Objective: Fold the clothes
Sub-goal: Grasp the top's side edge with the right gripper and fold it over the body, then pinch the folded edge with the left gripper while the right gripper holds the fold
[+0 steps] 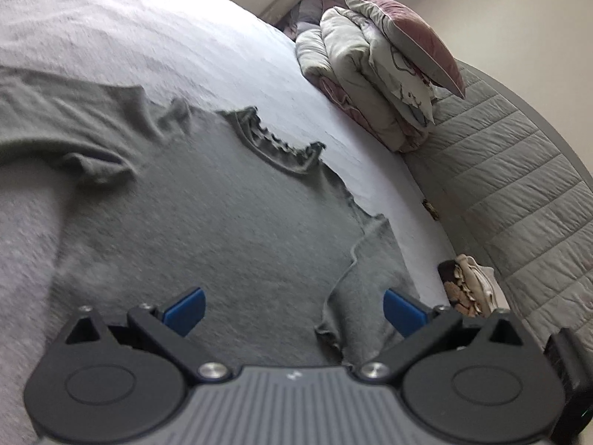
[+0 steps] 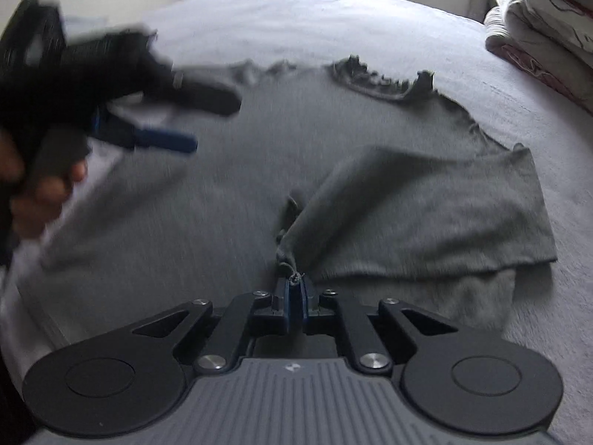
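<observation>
Jaws of right gripper (image 2: 295,298) pinch grey shirt (image 2: 237,170), collar pointing away

The left gripper (image 1: 292,309) hung above the shirt (image 1: 222,222) with its jaws spread wide, the blue pads (image 1: 185,311) well apart and nothing between them. In the right wrist view it (image 2: 192,118) showed blurred over the shirt's left part, one blue finger (image 2: 163,141) and one dark finger splayed, pointing across the shirt. The person's hand (image 2: 40,193) wrapped the handle below it, fingertips showing. The right gripper (image 2: 295,293) sat low near the shirt's middle, jaws pressed together, pinching a bunched tip of the shirt's folded-over sleeve between its pads, with frayed cloth just beyond them.
</observation>
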`<action>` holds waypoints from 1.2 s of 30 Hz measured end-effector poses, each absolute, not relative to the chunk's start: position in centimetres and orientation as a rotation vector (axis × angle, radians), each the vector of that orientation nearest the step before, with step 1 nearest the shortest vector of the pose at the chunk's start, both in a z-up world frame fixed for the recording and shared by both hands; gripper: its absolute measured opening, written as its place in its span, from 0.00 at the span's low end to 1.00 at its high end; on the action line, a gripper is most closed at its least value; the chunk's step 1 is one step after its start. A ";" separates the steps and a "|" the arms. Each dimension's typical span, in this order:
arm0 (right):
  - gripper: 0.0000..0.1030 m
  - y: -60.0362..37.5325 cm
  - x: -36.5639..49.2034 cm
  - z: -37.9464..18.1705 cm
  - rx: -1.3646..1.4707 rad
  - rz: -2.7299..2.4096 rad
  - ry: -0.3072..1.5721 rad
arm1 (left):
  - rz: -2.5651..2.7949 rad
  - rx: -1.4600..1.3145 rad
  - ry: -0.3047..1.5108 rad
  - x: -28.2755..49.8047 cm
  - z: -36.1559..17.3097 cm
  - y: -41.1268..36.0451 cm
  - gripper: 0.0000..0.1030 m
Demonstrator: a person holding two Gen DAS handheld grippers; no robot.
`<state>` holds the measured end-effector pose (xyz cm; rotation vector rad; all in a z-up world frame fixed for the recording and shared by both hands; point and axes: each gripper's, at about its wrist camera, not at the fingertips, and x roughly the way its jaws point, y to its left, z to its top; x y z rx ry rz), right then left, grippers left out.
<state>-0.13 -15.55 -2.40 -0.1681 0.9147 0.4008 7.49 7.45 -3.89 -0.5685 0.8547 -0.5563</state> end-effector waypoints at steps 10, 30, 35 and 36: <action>0.07 -19.2 -1.8 -2.1 -0.036 0.360 0.868 | -0.676 -0.504 0.843 7.4 -4.9 3.4 0.79; 0.07 -19.8 -1.5 -2.9 -0.018 0.374 0.879 | -0.788 -0.272 0.818 5.5 -5.3 -1.0 0.12; 0.07 -19.5 -1.4 -2.3 -0.027 0.381 0.878 | -0.754 -0.258 0.766 5.3 -4.7 -0.4 0.01; 0.07 -19.3 -1.4 -1.9 -0.031 0.388 0.870 | -0.741 -0.267 0.759 5.4 -4.5 -0.1 0.01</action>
